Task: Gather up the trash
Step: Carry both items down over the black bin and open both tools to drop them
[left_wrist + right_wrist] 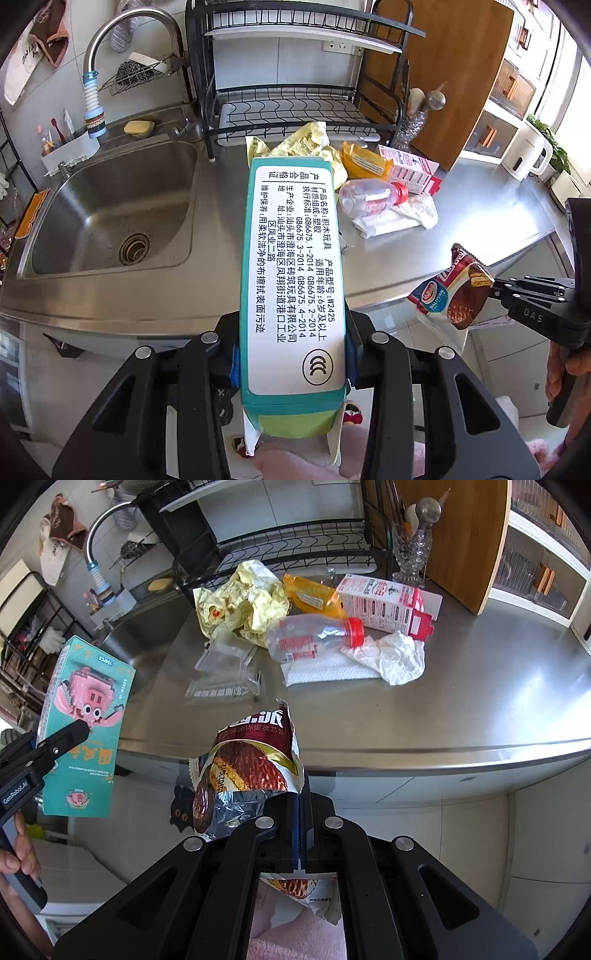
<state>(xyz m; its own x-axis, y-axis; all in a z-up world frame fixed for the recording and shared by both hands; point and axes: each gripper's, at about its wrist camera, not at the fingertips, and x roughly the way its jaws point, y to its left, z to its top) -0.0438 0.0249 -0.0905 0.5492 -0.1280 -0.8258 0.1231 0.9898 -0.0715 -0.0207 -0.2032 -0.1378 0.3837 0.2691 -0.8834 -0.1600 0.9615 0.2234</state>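
Observation:
My left gripper (293, 332) is shut on a teal toy box (291, 258) with a white label, held above the counter's front edge. In the right wrist view the box (85, 716) shows its pink pig picture. My right gripper (301, 801) is shut on a brown chocolate-snack wrapper (251, 764), which hangs off the counter's edge; from the left wrist the wrapper (454, 291) appears at the right. On the steel counter (443, 709) lie a yellow crumpled wrapper (240, 598), an orange bag (314, 596), a pink carton (388, 605), a red-capped bottle (314, 635), white tissue (369, 664) and clear plastic bags (225, 675).
A steel sink (110, 218) with a faucet (122, 44) lies left of the counter. A black dish rack (295, 99), a glass vase (410, 550) and a wooden cutting board (469, 535) stand at the back. A white kettle (528, 151) sits far right.

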